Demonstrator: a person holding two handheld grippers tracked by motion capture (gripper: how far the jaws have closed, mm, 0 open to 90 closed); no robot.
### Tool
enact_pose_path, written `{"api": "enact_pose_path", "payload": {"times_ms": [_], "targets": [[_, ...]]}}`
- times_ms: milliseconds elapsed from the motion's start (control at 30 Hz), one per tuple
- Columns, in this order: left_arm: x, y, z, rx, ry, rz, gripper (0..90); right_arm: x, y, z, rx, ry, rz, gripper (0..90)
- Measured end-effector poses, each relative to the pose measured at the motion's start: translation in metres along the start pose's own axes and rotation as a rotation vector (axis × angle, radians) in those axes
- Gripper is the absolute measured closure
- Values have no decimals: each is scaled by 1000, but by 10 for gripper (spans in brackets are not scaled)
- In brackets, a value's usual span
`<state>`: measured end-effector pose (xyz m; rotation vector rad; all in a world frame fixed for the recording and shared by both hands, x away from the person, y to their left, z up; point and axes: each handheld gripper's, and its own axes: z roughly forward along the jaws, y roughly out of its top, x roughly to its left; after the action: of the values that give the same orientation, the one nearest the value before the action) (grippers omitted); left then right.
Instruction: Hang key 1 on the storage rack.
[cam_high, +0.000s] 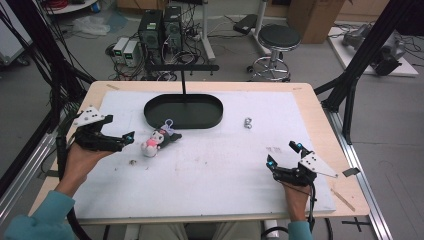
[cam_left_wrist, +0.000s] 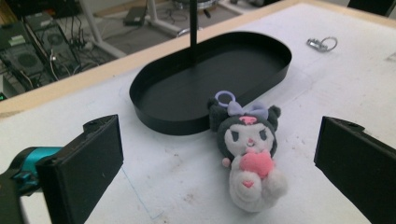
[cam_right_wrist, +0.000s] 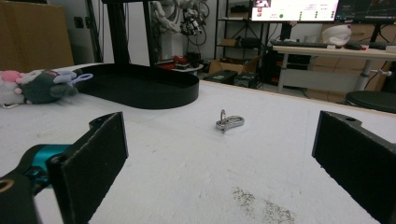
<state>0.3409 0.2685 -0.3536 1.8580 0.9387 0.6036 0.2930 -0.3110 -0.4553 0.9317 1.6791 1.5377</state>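
The left gripper (cam_high: 131, 137) is open, the plush toy (cam_left_wrist: 250, 154) lying just ahead between its jaws; the right gripper (cam_high: 282, 154) is open too, a metal ring (cam_right_wrist: 229, 121) farther ahead.

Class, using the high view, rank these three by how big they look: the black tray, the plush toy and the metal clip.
1. The black tray, clearly largest.
2. The plush toy, much smaller.
3. The metal clip, smallest.
All three lie at a similar depth on the table, so the order is safe.
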Motion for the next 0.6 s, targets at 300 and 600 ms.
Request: {"api": "enact_pose_path", "payload": {"times_ms": [300, 600], "targets": [[-7, 10, 18, 99, -12, 32, 17, 0, 0, 0, 1, -2, 4, 27], [-18, 10, 47, 217, -38, 57, 17, 0, 0, 0, -3, 0, 2, 26]]}}
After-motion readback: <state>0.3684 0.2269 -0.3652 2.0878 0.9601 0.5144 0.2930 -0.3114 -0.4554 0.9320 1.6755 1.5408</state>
